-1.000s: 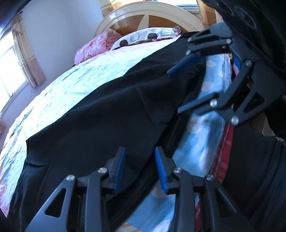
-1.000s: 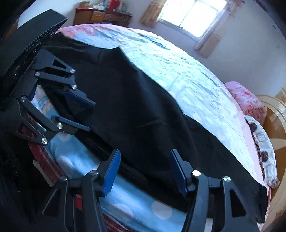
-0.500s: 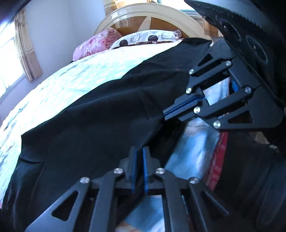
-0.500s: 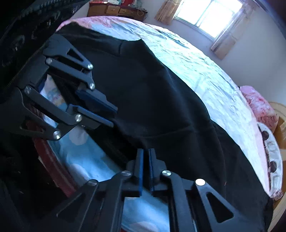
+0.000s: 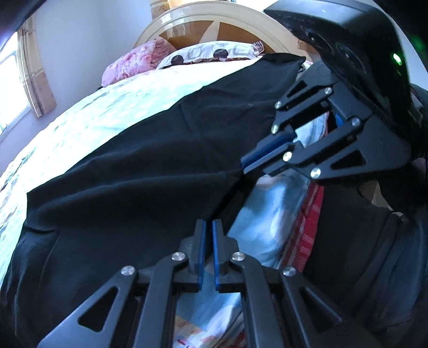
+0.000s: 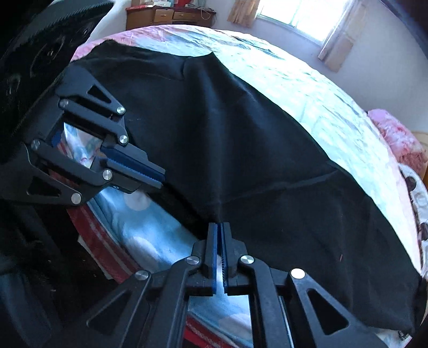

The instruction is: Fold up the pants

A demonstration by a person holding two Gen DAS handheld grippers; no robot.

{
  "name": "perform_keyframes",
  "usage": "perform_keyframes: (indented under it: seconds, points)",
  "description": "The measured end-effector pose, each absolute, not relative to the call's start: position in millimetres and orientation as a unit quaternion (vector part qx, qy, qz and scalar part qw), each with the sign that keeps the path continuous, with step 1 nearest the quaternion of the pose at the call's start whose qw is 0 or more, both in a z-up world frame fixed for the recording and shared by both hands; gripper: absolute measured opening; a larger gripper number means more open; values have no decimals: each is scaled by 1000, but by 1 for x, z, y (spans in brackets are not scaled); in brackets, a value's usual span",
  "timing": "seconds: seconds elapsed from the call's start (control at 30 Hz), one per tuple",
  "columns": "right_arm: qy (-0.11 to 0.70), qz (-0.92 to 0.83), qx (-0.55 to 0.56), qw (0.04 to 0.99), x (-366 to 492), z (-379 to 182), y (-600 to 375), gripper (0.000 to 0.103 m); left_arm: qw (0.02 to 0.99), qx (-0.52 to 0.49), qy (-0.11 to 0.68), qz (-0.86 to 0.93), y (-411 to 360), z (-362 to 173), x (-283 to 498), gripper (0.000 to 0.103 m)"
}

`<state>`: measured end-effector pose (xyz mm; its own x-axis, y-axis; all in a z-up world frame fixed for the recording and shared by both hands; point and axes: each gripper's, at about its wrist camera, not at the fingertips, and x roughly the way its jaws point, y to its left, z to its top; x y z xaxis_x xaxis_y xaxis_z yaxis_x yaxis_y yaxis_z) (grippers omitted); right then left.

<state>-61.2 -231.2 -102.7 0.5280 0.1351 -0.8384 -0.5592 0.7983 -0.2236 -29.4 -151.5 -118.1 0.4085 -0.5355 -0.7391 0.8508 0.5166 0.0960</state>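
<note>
Black pants lie lengthwise across the bed, from the headboard end to the foot end. My left gripper is shut on the near edge of the cloth, which rises into its blue pads. The same gripper shows from the side at left in the right wrist view. My right gripper pinches the same edge further along, and creases fan out from its tips. Its jaws are opening very slightly, with cloth still pressed between them. In the left wrist view it holds the edge taut toward my left gripper.
The bed sheet is light blue and white, with a red patterned mattress side below the near edge. Pillows and a pink bundle lie by the headboard. A wooden dresser stands beyond the foot end.
Both grippers went from open to shut on the near edge of the pants. That edge has since lifted a little and the cloth has pulled taut between them.
</note>
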Motion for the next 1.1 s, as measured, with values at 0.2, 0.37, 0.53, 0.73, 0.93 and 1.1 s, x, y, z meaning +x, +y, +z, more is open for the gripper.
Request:
perform_keyframes:
  seconds: [0.2, 0.37, 0.53, 0.73, 0.93, 1.1]
  points:
    - [425, 170, -166, 873, -64, -74, -279, 47, 822, 228, 313, -416, -143, -110, -24, 27]
    - [438, 73, -126, 887, -42, -76, -330, 47, 815, 213, 338, -420, -140, -127, -18, 27]
    - [448, 52, -118, 885, -42, -83, -350, 47, 807, 191, 352, -434, -138, -116, -21, 27]
    - [378, -4, 87, 922, -69, -39, -441, 47, 817, 180, 302, -457, -173, -79, -12, 56]
    - [335, -133, 262, 895, -108, -36, -557, 47, 809, 177, 304, -470, -227, -78, 14, 57]
    - [316, -134, 349, 872, -112, -50, -584, 47, 798, 173, 346, -463, -258, -94, 33, 57]
